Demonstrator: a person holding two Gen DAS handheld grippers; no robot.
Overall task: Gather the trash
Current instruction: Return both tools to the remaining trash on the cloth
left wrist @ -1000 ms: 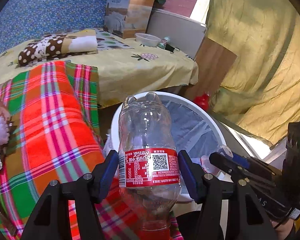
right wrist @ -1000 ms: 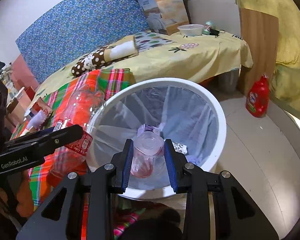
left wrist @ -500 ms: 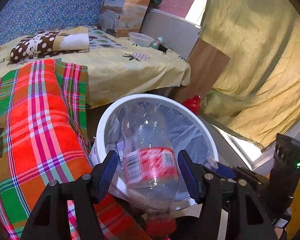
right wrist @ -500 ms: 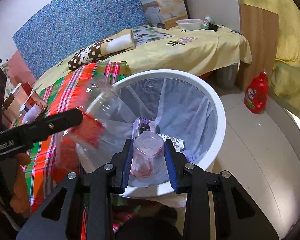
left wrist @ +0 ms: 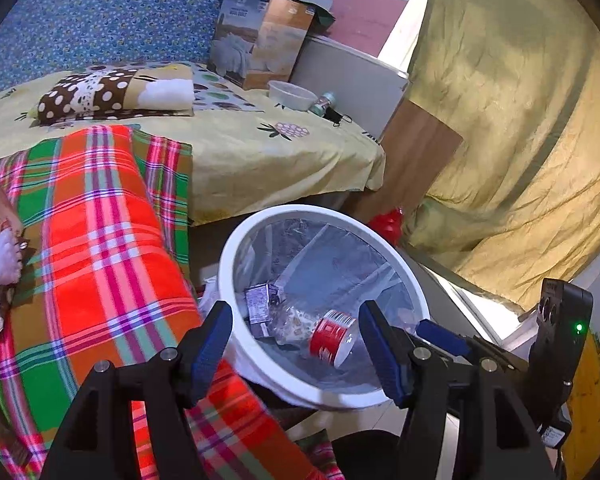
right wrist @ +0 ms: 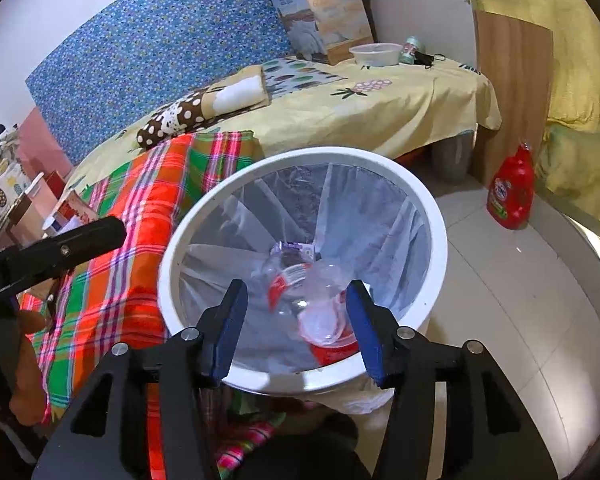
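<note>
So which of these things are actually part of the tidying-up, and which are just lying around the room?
Part of the job:
- white bin with its liner
- plastic bottle lying inside the bin
- clear cup, dropping in
- left gripper and right gripper, both open

Just lying about:
- plaid blanket
- spotted pillow
- red detergent bottle
- cardboard box
- white bowl

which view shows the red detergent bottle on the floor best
The right wrist view: the red detergent bottle stands whole and upright on the tiles beside the wooden panel. The left wrist view gives only a red sliver behind the white bin's rim.
</note>
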